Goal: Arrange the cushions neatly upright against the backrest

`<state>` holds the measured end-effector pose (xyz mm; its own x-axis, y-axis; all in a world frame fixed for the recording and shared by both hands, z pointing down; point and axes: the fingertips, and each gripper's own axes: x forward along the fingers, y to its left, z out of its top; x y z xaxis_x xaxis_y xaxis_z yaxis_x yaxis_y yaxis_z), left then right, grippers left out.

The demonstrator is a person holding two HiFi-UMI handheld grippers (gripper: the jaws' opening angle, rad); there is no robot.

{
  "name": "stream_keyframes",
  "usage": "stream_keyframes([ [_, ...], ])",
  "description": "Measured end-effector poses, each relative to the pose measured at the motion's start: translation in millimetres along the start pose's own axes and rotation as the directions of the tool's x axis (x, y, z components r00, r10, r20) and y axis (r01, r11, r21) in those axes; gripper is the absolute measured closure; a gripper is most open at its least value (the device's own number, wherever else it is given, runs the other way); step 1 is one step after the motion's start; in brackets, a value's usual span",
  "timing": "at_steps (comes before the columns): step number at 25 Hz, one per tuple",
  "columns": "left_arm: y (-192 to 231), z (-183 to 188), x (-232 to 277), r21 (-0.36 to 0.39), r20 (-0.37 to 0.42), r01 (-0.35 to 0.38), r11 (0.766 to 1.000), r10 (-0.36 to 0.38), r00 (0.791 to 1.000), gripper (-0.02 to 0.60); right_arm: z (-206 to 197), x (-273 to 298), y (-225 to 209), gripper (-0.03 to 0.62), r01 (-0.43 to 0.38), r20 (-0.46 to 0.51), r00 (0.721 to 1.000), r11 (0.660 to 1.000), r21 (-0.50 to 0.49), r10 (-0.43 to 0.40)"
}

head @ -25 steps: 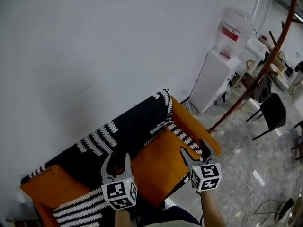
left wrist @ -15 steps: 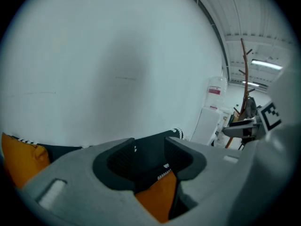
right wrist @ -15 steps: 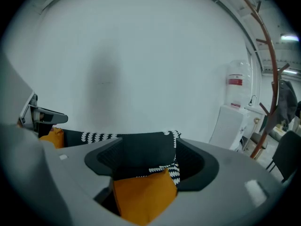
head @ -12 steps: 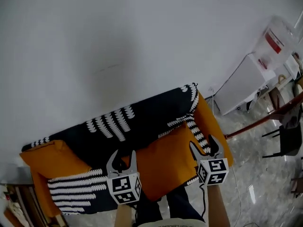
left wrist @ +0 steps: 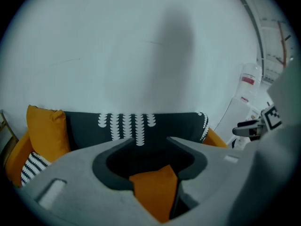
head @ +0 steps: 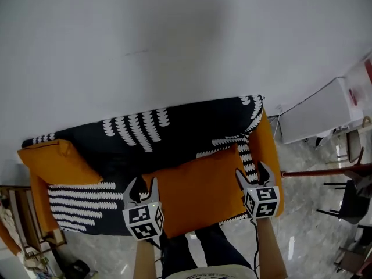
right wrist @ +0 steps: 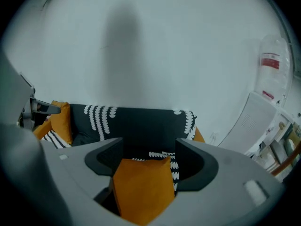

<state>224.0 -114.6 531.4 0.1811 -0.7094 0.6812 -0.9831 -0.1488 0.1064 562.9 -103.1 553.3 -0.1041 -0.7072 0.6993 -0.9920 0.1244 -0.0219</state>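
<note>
We judge it early | left cushion (head: 51, 160) upright at sofa (head: 186, 133) end | middle cushion (head: 200, 193) seemingly flat, still ours to stand | left gripper (head: 143, 183) jaws opening, nothing between | right gripper (head: 252, 172) agape, empty

Orange cushion (head: 200, 193): matt cloth. Sofa throw (head: 186, 135): woven cloth. Floor (head: 314, 225): glossy stone.

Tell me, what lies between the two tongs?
Head view: an orange cushion lying on the sofa. Neither the right tongs nor the left tongs, whose jaws are opening, grip it.
</note>
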Motion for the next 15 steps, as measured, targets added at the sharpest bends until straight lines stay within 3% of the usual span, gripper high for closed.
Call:
stream_keyframes([
  [8,21,-59,46,-0.045,-0.136,-0.064,0.997,0.058,0.989,0.345,-43,63,-22,0.246,-0.062,-0.126,0.991,0.997,-0.047,0.055],
  [15,38,-122,88,-0.072,-0.27,-0.093,0.993,0.07,0.96,0.33,-79,112,-27,0.256,-0.109,-0.212,0.973,0.992,-0.071,0.091],
])
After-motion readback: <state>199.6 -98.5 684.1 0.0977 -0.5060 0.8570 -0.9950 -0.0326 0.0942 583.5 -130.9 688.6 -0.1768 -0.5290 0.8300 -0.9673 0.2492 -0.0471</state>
